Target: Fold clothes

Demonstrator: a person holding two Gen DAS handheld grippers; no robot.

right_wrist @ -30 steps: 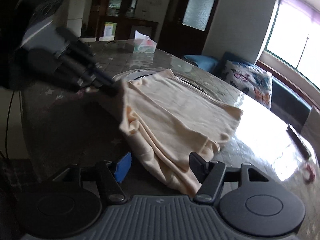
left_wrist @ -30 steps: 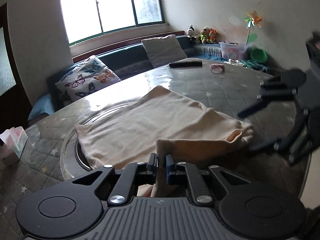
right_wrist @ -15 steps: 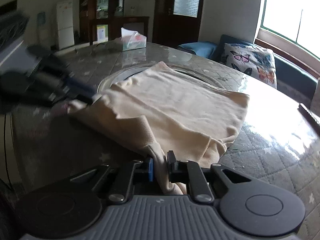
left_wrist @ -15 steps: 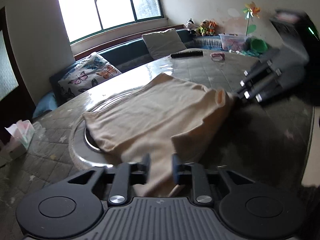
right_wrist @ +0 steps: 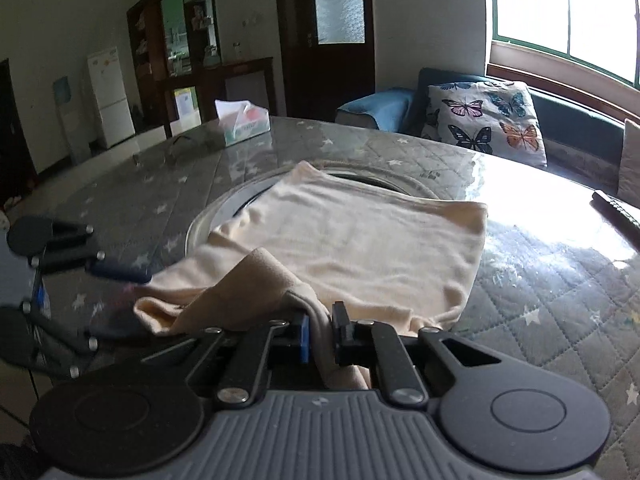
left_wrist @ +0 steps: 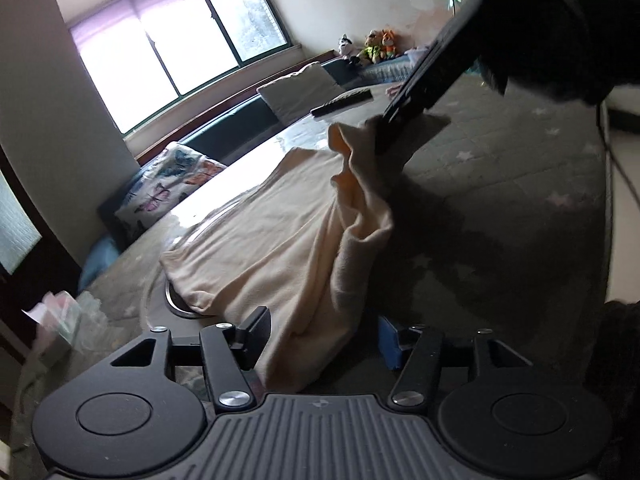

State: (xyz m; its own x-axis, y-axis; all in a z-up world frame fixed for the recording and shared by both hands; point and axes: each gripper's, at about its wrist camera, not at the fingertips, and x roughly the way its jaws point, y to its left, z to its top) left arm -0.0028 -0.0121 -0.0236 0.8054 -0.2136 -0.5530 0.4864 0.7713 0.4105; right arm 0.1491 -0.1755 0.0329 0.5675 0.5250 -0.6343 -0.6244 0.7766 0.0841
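A cream garment (left_wrist: 260, 248) lies on the round table (left_wrist: 500, 184), partly over a sunken ring. In the left wrist view my left gripper (left_wrist: 322, 340) has its jaws opening, and a fold of the cloth lies loose between them, untouched by the pads. My right gripper (left_wrist: 386, 136) reaches in from the upper right and holds a bunched corner up off the table. In the right wrist view my right gripper (right_wrist: 320, 336) is shut on a fold of the garment (right_wrist: 360, 240). My left gripper (right_wrist: 120, 304) stands open at the cloth's left edge.
A tissue box (right_wrist: 242, 122) sits at the table's far side. A dark remote (left_wrist: 342, 102) lies near the glare by the window. A butterfly pillow (right_wrist: 484, 120) rests on the bench beyond. The sunken ring (right_wrist: 200, 232) shows beside the cloth.
My left gripper was shut on the cloth's near edge and has let go, its jaws widening. My right gripper closed on the opposite fold and raised it, rolling as it went.
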